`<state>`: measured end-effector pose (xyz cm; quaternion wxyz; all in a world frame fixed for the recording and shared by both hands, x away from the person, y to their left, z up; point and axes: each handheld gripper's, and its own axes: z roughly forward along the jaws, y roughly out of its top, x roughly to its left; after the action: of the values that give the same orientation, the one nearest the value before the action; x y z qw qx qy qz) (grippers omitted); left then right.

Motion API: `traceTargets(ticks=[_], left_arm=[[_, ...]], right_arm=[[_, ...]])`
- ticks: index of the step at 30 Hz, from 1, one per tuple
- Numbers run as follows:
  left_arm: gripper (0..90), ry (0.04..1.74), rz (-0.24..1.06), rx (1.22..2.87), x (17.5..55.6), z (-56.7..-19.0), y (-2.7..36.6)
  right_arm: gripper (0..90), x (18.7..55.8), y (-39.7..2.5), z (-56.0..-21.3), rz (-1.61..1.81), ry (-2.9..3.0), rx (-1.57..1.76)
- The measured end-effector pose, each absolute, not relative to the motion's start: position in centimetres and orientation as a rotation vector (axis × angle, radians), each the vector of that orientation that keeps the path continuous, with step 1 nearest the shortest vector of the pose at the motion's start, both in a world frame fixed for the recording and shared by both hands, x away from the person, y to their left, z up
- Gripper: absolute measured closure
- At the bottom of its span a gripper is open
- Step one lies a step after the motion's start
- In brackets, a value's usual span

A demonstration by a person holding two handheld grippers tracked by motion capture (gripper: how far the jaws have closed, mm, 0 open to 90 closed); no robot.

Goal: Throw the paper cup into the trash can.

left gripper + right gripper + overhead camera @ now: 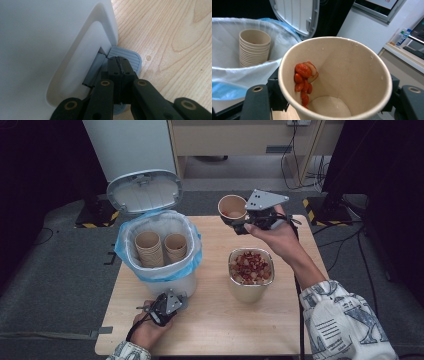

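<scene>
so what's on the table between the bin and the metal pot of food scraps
Nothing: in the high view bare wooden table separates the bin from the metal pot. The paper cup in the right tongs is farther back.

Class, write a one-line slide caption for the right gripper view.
Right gripper holds a tan paper cup with red food scraps stuck inside, near the white lined bin.

Tan paper cup [337, 80] | tilted, open, red scraps stuck inside | clamped in right gripper [240, 221] above table's far edge

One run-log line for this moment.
left tool: shut, on bin pedal | right tool: holds paper cup | bin lid: open
</scene>
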<state>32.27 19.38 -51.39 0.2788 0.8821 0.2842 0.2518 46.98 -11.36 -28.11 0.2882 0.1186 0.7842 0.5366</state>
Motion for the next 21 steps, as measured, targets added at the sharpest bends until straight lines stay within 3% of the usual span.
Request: traceTargets(ticks=[21], left_arm=[[89.0,0.763,0.672,2.368,32.3,-51.4,19.4]], right_arm=[[30.6,46.6,-9.2,-27.4,1.486,2.125,0.308]])
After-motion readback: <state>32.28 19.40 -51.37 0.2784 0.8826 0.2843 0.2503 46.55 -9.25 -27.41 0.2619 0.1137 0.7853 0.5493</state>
